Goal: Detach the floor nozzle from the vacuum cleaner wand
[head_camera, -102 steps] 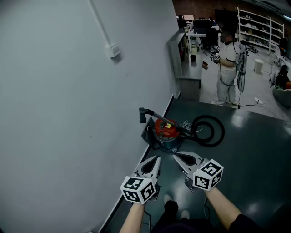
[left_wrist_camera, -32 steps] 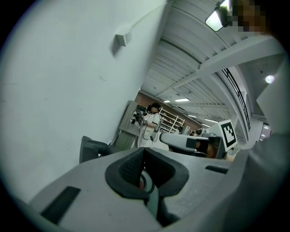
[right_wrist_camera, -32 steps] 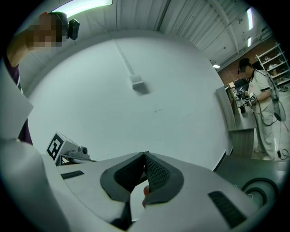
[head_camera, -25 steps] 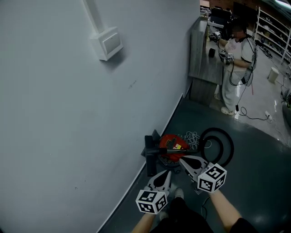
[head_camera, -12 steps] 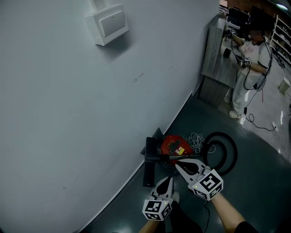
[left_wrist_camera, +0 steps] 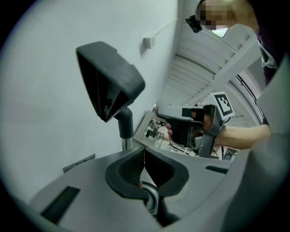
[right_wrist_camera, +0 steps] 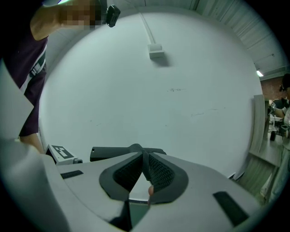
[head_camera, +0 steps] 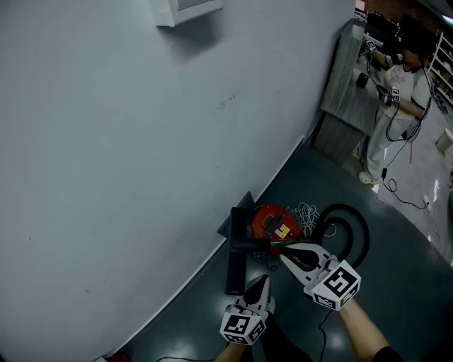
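The black floor nozzle (head_camera: 236,253) lies on the dark floor beside the wall. Its wand (head_camera: 263,244) runs right across the red vacuum body (head_camera: 274,222). My right gripper (head_camera: 284,250) reaches over the wand near the red body; its jaws are just starting to open, tips still together, nothing between them. Below it my left gripper (head_camera: 261,281) is shut and empty, just short of the nozzle. In the left gripper view the nozzle (left_wrist_camera: 109,79) rears up above the shut jaws, and its chrome wand (left_wrist_camera: 128,143) passes behind them. The right gripper view shows the nozzle (right_wrist_camera: 118,152) just beyond the jaw tips.
A coiled black hose (head_camera: 348,228) and a white cord (head_camera: 305,212) lie right of the vacuum. The pale wall (head_camera: 141,155) fills the left, with a wall box (head_camera: 192,7) up high. A grey cabinet (head_camera: 345,78) and a standing person (head_camera: 396,99) are at the far right.
Both grippers have sunk toward the wand and nozzle. The right one has rolled and come over the wand. The head view has tipped down and left, bringing the wall closer.
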